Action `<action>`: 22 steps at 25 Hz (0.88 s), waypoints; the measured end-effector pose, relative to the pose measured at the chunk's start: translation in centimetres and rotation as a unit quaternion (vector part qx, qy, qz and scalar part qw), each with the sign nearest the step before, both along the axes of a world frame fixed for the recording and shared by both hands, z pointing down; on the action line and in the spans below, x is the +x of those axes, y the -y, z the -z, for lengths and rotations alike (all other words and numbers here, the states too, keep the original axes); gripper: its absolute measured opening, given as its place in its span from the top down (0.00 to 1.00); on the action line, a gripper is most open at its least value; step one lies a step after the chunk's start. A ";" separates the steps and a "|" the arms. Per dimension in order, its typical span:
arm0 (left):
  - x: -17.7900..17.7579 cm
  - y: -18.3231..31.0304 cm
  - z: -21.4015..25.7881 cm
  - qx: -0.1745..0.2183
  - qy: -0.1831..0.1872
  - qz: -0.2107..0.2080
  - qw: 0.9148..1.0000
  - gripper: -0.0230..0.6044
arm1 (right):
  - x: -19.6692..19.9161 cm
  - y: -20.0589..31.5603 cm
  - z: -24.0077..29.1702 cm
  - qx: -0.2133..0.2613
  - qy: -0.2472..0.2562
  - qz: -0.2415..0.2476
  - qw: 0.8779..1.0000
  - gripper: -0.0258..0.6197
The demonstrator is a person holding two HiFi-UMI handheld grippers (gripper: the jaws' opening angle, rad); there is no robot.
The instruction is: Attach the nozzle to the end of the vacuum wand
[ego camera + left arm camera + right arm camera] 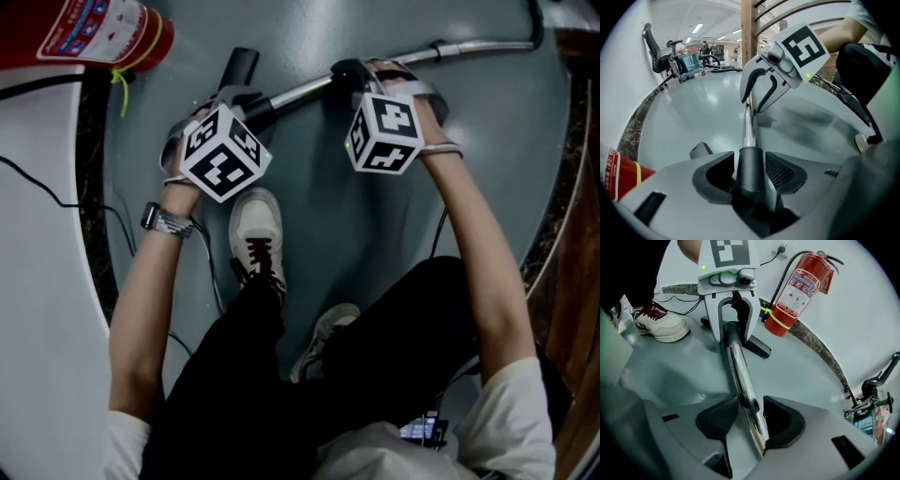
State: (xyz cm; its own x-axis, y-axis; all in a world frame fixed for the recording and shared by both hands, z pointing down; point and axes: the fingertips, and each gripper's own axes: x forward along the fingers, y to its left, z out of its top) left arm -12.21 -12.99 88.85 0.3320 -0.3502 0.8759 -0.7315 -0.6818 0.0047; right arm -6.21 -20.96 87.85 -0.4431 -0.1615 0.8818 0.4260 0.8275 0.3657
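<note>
Black nozzle [240, 67] largely hidden beneath left gripper [749, 171].

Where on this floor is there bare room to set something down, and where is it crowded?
Bare floor lies below the wand, between the white shoe and the right forearm. More lies between that forearm and the wooden post. Crowded: the corner by the fire extinguisher, where the nozzle sits.
</note>
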 end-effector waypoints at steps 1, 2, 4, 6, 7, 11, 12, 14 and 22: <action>-0.1 0.1 0.4 0.005 -0.009 0.008 1.000 0.63 | 0.2 0.3 0.1 0.003 0.000 -0.004 1.000 0.68; -0.2 0.3 0.8 0.011 -0.016 0.015 1.000 0.63 | 0.4 0.5 0.3 0.007 -0.001 -0.006 1.000 0.68; -0.3 0.6 1.5 0.023 -0.028 0.026 0.999 0.63 | 0.7 1.0 0.8 0.010 0.003 -0.014 1.000 0.69; -0.5 1.1 2.4 0.035 -0.035 0.033 0.998 0.64 | 0.8 1.2 1.3 0.004 0.009 -0.027 1.000 0.69; -0.5 1.3 2.8 0.040 -0.035 0.035 0.998 0.65 | 0.9 1.3 1.5 0.001 0.011 -0.034 0.999 0.69; -0.8 1.3 3.5 0.052 -0.034 0.039 0.997 0.69 | 1.1 1.5 2.5 -0.006 0.021 -0.055 0.998 0.69; -0.9 1.3 3.7 0.054 -0.031 0.039 0.997 0.69 | 1.2 1.5 2.8 -0.006 0.022 -0.058 0.998 0.69; -1.2 1.2 4.2 0.060 -0.025 0.041 0.997 0.71 | 1.4 1.4 3.3 -0.004 0.026 -0.062 0.998 0.72; -1.2 0.8 4.6 0.081 -0.019 0.050 0.995 0.84 | 3.0 1.9 5.0 0.020 0.034 -0.077 0.996 0.85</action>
